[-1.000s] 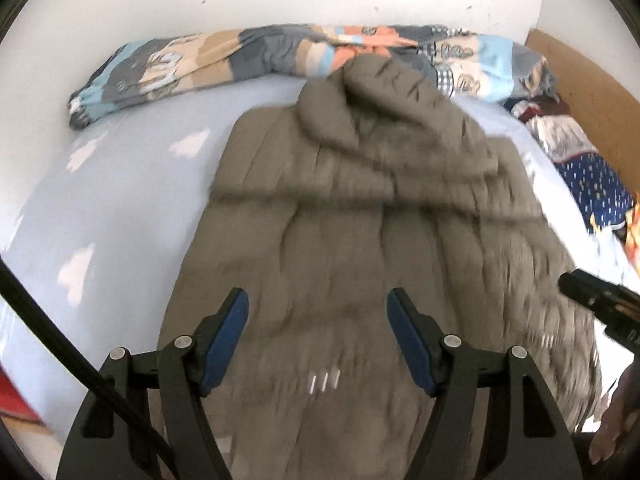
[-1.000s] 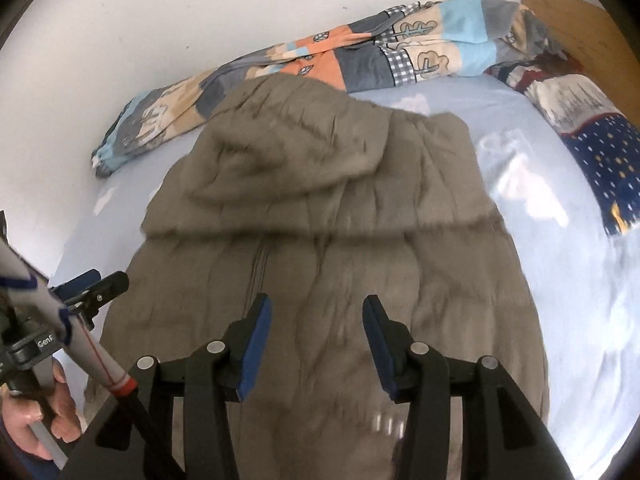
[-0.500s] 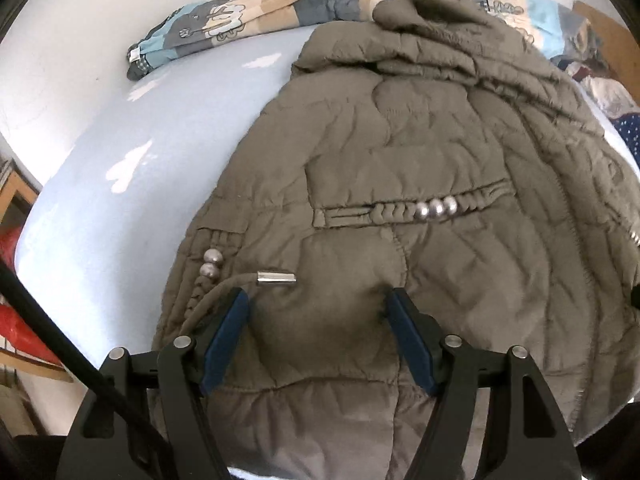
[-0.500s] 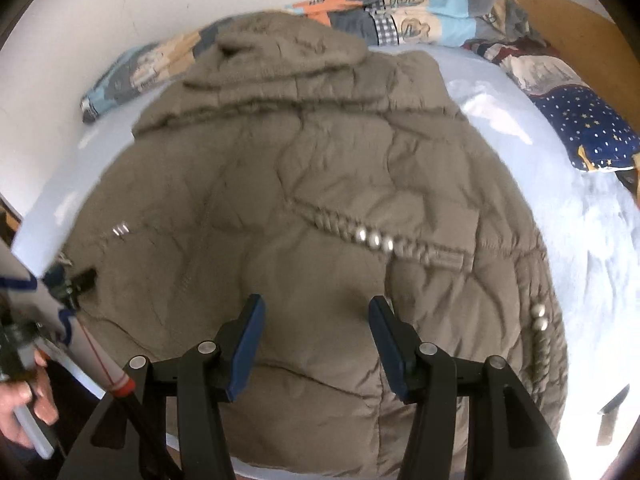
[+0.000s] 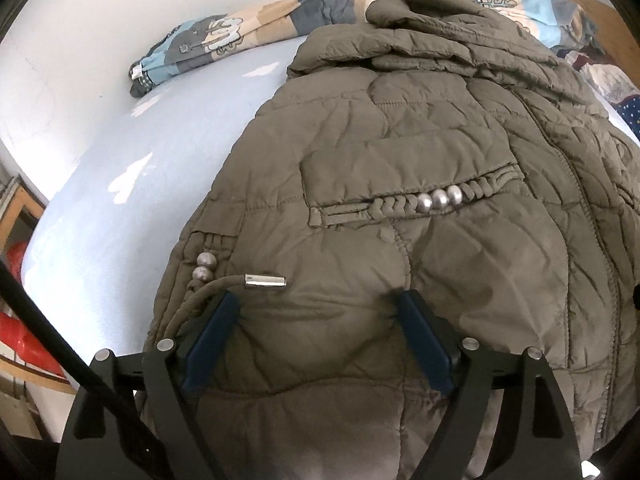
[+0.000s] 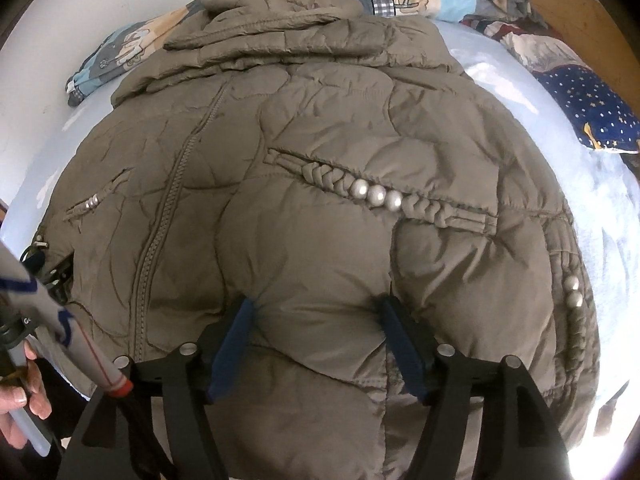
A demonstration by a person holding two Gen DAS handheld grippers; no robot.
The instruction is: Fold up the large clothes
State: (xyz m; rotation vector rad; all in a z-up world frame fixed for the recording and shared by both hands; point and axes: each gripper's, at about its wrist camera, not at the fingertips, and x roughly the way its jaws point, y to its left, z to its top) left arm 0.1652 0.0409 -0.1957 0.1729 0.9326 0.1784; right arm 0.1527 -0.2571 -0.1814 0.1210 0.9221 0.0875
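Note:
An olive quilted hooded jacket (image 5: 420, 152) lies front side up on a pale blue bed (image 5: 120, 168), hood toward the wall. It also fills the right wrist view (image 6: 320, 140). My left gripper (image 5: 318, 304) is open, its fingers pressed into the jacket's lower left hem area beside a metal-tipped drawcord (image 5: 264, 281). My right gripper (image 6: 316, 306) is open, its fingers pressed into the lower right hem area below the beaded pocket trim (image 6: 376, 196). The left gripper's tip (image 6: 44, 264) shows at the jacket's left edge in the right wrist view.
A patterned quilt (image 5: 240, 40) is bunched along the white wall at the bed's head. A navy starred pillow (image 6: 592, 112) lies at the right by a wooden headboard (image 6: 580, 20). Red bags and a shelf (image 5: 16, 280) stand left of the bed.
Both grippers came down and forward from above the jacket to its lower hem. Their fingers now press into the fabric. Both jaws stay open.

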